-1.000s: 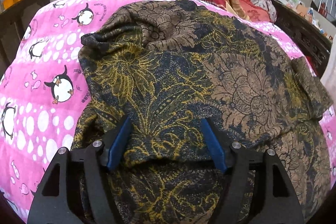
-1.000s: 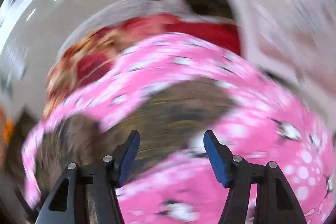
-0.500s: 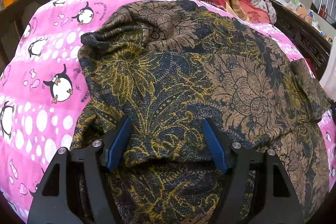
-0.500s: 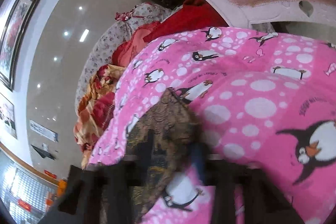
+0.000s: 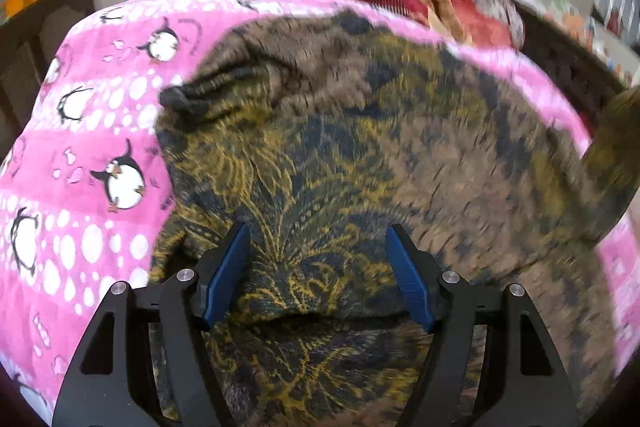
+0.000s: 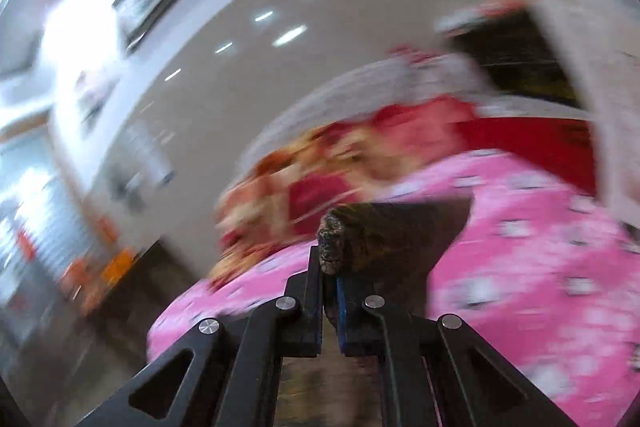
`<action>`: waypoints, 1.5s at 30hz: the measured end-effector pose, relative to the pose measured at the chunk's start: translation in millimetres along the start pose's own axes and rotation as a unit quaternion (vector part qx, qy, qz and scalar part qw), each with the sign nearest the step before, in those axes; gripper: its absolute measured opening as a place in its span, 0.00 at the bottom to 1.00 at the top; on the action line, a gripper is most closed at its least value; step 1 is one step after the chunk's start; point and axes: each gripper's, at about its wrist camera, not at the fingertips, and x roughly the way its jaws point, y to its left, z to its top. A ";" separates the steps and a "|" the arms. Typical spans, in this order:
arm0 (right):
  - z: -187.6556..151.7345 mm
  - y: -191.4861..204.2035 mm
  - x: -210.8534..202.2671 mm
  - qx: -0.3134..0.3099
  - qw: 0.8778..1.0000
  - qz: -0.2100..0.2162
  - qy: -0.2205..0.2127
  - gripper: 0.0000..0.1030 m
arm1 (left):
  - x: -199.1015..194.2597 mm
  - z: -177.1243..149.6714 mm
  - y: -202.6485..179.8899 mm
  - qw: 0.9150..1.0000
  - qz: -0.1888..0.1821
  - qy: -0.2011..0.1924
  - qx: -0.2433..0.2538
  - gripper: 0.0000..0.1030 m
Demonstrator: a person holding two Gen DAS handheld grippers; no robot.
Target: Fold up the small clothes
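The left gripper (image 5: 318, 267) hangs low with its blue-padded fingers (image 5: 226, 273) spread wide apart, gripping nothing. The right gripper (image 6: 330, 281) is tilted upward, its fingers pressed nearly together (only a thin slit between them) on a bunched edge of cloth (image 6: 384, 239).

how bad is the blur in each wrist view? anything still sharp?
Left wrist: patterned garment smears toward the right edge, the penguin blanket is fairly crisp, and the open left gripper is sharp. Right wrist: heavy motion blur over room and bedding; only the right gripper and the pinched cloth stay sharp.
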 end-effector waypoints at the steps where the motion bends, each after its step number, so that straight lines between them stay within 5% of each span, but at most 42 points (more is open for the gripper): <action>1: -14.3 23.2 19.6 -0.028 0.999 0.009 0.021 0.05 | -7.2 3.3 1.8 1.000 -0.018 -0.006 -0.017 0.68; 4: -74.7 58.9 80.4 -0.058 0.993 0.024 0.102 0.04 | -17.7 10.9 -0.5 0.997 -0.062 -0.009 -0.039 0.68; 10: -200.4 65.3 152.5 -0.084 0.969 -0.017 0.232 0.05 | 5.0 17.8 -36.0 0.988 -0.150 0.031 -0.026 0.68; 19: -200.6 72.8 137.8 -0.113 0.974 0.012 0.197 0.05 | 58.3 33.6 -106.7 0.958 -0.262 0.102 -0.062 0.68; 26: -202.7 87.0 124.5 -0.146 0.974 0.015 0.173 0.05 | 78.6 41.5 -113.5 0.945 -0.280 0.133 -0.108 0.68; 29: -204.7 92.0 126.2 -0.160 0.971 -0.004 0.176 0.05 | 85.7 45.0 -113.9 0.940 -0.285 0.151 -0.110 0.33; 32: -205.8 94.9 127.2 -0.170 0.969 -0.020 0.177 0.05 | 84.5 44.5 -117.8 0.944 -0.275 0.150 -0.098 0.12; 36: -204.7 94.2 123.7 -0.172 0.969 -0.033 0.176 0.09 | 76.7 41.8 -126.1 0.957 -0.248 0.127 -0.075 0.03; 38: -203.6 93.3 114.4 -0.172 0.969 -0.044 0.173 0.24 | 64.9 40.5 -130.2 0.965 -0.234 0.106 -0.051 0.02; 40: -204.5 92.3 95.5 -0.179 0.968 -0.062 0.165 0.62 | 46.2 38.4 -132.2 0.973 -0.216 0.082 -0.015 0.02; 45: -224.6 72.0 54.3 -0.188 0.953 -0.123 0.201 0.66 | -16.3 41.5 -126.0 0.975 -0.211 0.007 0.073 0.02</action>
